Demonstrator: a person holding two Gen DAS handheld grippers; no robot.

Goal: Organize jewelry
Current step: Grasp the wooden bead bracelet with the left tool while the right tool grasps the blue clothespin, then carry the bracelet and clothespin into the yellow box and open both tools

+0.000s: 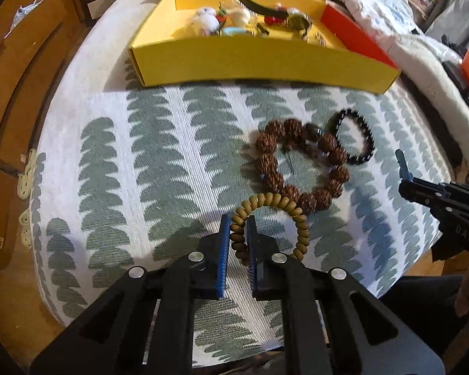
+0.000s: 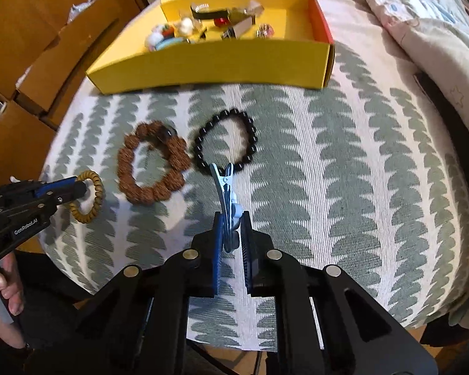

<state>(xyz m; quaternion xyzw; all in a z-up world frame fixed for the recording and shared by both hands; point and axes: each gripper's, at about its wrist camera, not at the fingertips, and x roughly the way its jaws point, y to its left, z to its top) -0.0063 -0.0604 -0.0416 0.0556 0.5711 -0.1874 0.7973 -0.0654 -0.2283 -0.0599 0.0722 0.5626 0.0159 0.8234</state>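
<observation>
Left gripper (image 1: 238, 222) pinches the tan spiral coil hair tie (image 1: 267, 215); right gripper (image 2: 231, 215) clamps the light-blue metal hair clip (image 2: 225, 193); the yellow cardboard box (image 2: 209, 62) lies ahead, upper frame.

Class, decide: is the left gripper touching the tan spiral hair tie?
Touching. In the left wrist view, the left gripper has both blue pads pressed against one side of the tan spiral hair tie, no gap showing.

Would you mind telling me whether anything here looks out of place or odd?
Nothing damaged or spilled. Two bracelets lie loose on the cloth outside the yellow box: the brown bead bracelet and the black bead bracelet, side by side, close or touching.
</observation>
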